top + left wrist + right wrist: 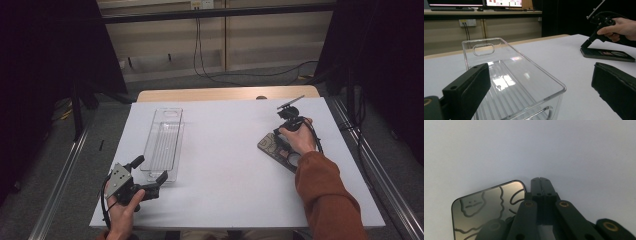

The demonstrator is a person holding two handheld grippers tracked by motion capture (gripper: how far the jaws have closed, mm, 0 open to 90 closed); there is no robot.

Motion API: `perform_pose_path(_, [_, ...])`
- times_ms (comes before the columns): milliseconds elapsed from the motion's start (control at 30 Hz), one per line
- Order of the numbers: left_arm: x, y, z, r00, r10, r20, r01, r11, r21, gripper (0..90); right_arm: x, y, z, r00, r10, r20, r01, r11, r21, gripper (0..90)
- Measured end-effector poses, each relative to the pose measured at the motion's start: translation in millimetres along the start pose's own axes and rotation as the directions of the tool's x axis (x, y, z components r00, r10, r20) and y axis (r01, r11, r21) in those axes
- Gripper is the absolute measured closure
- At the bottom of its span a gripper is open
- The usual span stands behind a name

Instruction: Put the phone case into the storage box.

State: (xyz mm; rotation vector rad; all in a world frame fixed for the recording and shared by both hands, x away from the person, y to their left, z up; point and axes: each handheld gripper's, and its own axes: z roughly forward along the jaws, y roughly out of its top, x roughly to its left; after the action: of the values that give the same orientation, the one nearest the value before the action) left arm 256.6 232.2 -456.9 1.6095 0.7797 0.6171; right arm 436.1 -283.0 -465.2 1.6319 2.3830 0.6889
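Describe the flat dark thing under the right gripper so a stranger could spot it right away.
On the white table, look to the right side, under the right gripper. There lies a flat dark palette with rounded corners and a line-drawn pattern on its glossy lid, unlike the clear plastic bin on the left.

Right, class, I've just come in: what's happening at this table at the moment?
A person holds a gripper in each hand over a white-covered table. The left gripper, jaws open, sits at the near end of an empty clear plastic bin. The right gripper, jaws together, points down at the corner of a dark, flat patterned case lying on the table.
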Motion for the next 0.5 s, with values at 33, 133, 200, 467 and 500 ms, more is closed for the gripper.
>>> perform_pose_path(33, [0.0, 0.0, 0.0, 1.0000, 0.000, -0.002, 0.000, 1.0000, -0.001, 2.2, 1.0, -0.1, 0.1, 1.0000, -0.007, 0.002, 0.007, 1.000, 0.000, 90.0])
perform_pose_path(133, [-1.0, 0.2, 1.4, 1.0000, -0.009, -0.002, 0.009, 0.9999, -0.014, 2.2, 4.6, -0.1, 0.2, 0.9997, -0.025, 0.000, 0.025, 1.000, 0.004, 90.0])
perform_pose_path(200, [-1.7, 0.5, 1.1, 0.9999, -0.011, -0.007, 0.011, 0.9999, -0.009, 2.3, 6.1, 0.0, 0.0, 0.9994, -0.035, 0.000, 0.035, 0.999, 0.011, 90.0])
perform_pose_path(467, [-0.8, 0.4, 0.9, 0.9999, -0.013, -0.008, 0.013, 0.9998, -0.012, 2.2, 16.6, 1.1, 0.9, 0.9979, -0.061, -0.023, 0.061, 0.998, 0.027, 90.0])
perform_pose_path(500, [-1.1, 0.5, 1.0, 0.9998, -0.012, -0.013, 0.012, 0.9999, -0.011, 2.2, 17.9, 1.2, 1.6, 0.9981, -0.056, -0.026, 0.056, 0.998, 0.021, 90.0])
